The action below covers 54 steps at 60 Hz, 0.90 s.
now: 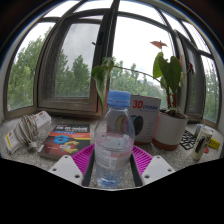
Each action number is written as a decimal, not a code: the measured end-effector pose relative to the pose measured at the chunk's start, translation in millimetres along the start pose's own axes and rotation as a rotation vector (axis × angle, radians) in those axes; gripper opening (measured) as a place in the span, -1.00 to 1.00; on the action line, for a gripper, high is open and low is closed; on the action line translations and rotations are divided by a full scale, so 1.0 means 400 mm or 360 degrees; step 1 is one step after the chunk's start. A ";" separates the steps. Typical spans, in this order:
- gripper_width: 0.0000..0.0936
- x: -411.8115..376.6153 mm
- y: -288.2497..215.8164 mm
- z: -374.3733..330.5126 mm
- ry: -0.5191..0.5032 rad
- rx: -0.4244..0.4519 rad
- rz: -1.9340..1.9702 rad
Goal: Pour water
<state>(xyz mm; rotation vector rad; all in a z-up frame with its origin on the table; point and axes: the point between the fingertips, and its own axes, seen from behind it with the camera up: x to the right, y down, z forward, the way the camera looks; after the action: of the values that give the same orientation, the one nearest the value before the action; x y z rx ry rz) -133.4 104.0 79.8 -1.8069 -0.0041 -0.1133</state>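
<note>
The clear plastic water bottle (113,148) stands upright, clamped between the magenta pads (80,160) of my tongs (112,165). Beyond it on the tabletop (190,158) sit a potted plant (169,100), a white carton (146,115) and a magazine (63,139).

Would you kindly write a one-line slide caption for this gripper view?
Gripper shut on a clear plastic water bottle with a blue cap, before a potted green plant by the window.

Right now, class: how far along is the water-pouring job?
Done: the gripper has the clear water bottle between its fingers, apparently clamped. In hand: the bottle is upright, blue cap still on. Left: uncapping and pouring; no receiving container is identifiable, only a potted plant on the table.
</note>
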 end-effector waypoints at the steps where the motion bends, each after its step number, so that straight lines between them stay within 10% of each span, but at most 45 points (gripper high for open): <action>1: 0.27 -0.004 -0.005 0.001 -0.0014 0.0015 0.0004; 14: -0.37 -0.014 -0.012 0.001 -0.0077 0.0098 0.0007; 33: -0.37 -0.019 -0.195 -0.112 -0.0380 0.0260 0.0288; 54: -0.38 0.273 -0.621 -0.324 -0.1187 0.0502 0.1769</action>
<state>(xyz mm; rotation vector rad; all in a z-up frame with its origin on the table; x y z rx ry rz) -50.4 31.1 359.4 -1.2311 0.4184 1.2650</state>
